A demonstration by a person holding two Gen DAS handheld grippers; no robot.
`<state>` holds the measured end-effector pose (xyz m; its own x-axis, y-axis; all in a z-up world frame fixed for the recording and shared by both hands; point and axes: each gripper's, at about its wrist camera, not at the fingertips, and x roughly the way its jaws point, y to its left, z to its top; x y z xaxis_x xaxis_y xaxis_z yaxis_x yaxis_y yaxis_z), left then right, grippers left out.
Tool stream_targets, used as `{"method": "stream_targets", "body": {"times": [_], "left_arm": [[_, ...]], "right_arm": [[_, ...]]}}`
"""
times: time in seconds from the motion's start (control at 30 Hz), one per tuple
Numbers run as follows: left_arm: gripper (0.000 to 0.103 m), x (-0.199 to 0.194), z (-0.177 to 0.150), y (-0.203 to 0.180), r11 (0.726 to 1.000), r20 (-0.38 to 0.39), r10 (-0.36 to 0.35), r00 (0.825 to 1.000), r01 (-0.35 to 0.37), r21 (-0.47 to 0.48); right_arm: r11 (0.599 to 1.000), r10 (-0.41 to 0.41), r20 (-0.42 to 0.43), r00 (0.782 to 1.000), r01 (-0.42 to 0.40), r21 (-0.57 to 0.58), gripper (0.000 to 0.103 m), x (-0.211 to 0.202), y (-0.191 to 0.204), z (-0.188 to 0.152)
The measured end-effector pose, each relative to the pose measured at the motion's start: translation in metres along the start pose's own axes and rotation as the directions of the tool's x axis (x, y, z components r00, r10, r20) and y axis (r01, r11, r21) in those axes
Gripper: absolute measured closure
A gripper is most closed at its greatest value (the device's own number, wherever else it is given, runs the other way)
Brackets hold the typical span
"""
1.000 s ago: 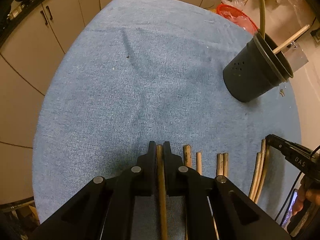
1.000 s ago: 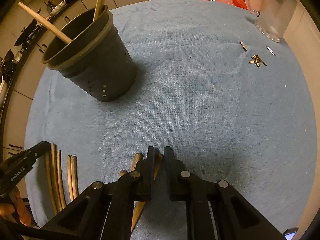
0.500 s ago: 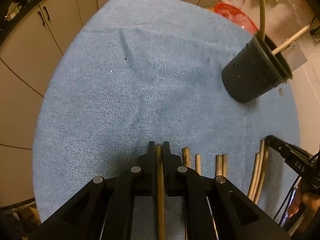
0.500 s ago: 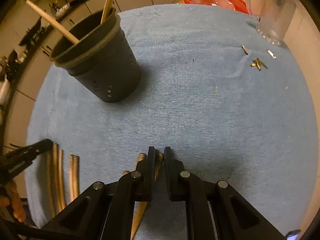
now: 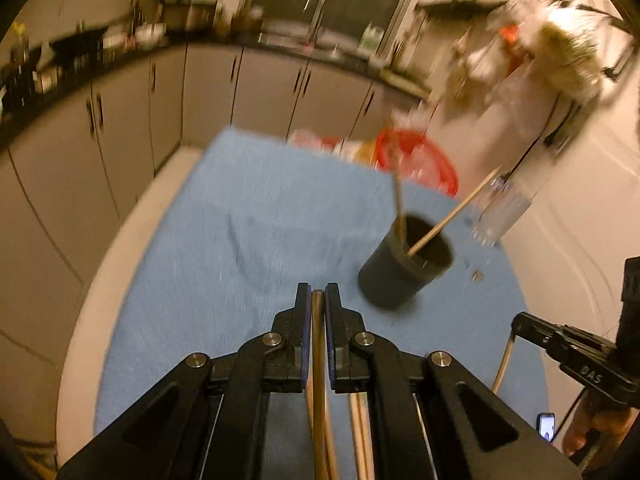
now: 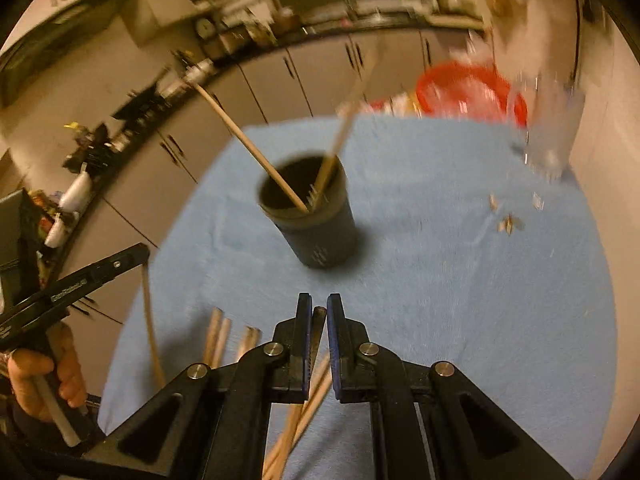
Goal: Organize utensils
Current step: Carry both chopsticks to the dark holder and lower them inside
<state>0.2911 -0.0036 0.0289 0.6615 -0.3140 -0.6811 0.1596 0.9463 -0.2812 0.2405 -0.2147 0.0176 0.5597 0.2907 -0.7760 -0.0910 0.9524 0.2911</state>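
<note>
Left wrist view: left gripper [image 5: 318, 300] clenched on a wooden stick [image 5: 318, 360], lifted for the black cup [image 5: 406, 266] at 2 o'clock. Right gripper [image 6: 319, 320] likewise grasps a utensil handle [image 6: 318, 334]; spare sticks [image 6: 224, 338] lie on the blue cloth [image 6: 460, 320].

L gripper [image 5: 318, 300] & R gripper [image 6: 319, 312] both clamped tight, angled down (each hand-held).

A cup [image 6: 316, 216] is standing mid-frame on the cloth [image 6: 460, 300], two sticks [image 6: 248, 144] leaning in it. A basket [image 6: 468, 88] is sitting behind — upper right — beside a jug [image 6: 552, 128]. More sticks [image 6: 218, 334] are lying lower left, cabinets [image 6: 304, 80] running behind.
</note>
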Motion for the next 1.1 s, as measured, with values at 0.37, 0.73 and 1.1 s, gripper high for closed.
{"method": "stream_targets", "body": {"times": [0.37,0.73,1.1], "left_arm": [[0.097,-0.057,0.017,-0.021,0.999,0.263,-0.028,0.964,0.020,0.034],[0.097,-0.084,0.037,-0.032,0.998,0.364,-0.054,0.930,0.041,0.044],[0.097,-0.100,0.062,-0.053,0.996,0.419,-0.084,0.904,0.062,0.066]], "right_arm": [[0.995,-0.002,0.221,0.975,0.024,-0.099,0.096,-0.076,0.033,0.014],[0.993,-0.016,0.285,0.958,0.050,-0.111,0.096,-0.096,0.039,0.037],[0.988,-0.025,0.349,0.937,0.077,-0.134,0.096,-0.121,0.054,0.068]]}}
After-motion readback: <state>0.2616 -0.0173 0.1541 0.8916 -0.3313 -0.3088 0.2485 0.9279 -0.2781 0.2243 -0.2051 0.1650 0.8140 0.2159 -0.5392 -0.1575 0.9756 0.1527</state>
